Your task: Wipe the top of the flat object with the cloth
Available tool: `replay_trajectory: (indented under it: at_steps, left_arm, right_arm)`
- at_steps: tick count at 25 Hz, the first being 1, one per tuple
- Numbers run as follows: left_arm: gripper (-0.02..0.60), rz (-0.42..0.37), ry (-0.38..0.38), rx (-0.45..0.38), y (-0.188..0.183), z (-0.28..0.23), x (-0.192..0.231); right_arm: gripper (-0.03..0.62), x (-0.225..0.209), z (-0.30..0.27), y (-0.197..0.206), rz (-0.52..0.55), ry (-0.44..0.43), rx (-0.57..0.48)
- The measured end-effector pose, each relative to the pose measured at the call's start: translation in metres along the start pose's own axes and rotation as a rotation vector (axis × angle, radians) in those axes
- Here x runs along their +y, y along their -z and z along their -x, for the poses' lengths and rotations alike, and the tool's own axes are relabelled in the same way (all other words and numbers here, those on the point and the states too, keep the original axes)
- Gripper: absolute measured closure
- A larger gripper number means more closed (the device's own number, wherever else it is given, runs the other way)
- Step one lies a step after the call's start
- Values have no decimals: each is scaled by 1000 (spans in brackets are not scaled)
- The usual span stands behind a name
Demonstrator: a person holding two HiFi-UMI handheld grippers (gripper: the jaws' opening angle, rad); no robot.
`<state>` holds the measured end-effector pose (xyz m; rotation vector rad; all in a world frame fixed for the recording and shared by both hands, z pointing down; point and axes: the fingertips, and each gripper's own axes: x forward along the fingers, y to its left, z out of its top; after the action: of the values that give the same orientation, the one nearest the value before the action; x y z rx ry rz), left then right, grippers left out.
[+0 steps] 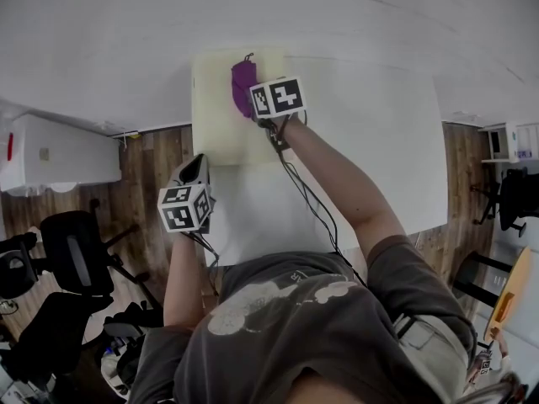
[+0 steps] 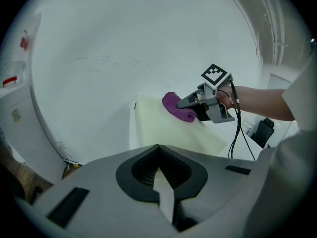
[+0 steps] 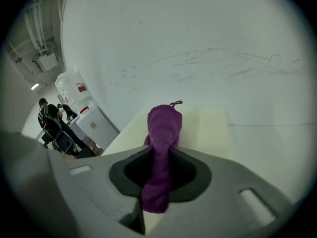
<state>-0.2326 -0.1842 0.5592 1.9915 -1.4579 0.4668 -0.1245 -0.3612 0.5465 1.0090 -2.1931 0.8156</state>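
Observation:
A pale cream flat pad lies at the far left of the white table. A purple cloth rests bunched on the pad's far part. My right gripper is shut on the cloth, which hangs out ahead of its jaws onto the pad as a purple roll. My left gripper hovers near the pad's near left corner, jaws shut with nothing between them. From the left gripper view, the right gripper presses the cloth on the pad.
A white wall rises just behind the pad. Black office chairs and a white cabinet stand on the wooden floor at the left. Black cables trail from the right gripper across the table. People stand far off.

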Motion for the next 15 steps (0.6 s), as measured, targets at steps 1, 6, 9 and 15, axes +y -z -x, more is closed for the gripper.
replay_trajectory:
  at_steps: [1,6,9,15]
  left_arm:
    - [586,-2,-1,1,0,0,0]
    - [586,-8,-4,4,0,0,0]
    - [586,-7,-3,6,0,-1,0]
    - [586,-5,-2,6,0,0,-1]
  right_arm:
    - [519,-5,2,1,-7,6,-1]
    - [519,-26,12,4,-51,28,-6]
    - [519,-33,15,5,-54,35,-5]
    - [519,-46,24,8,-87,55,-18]
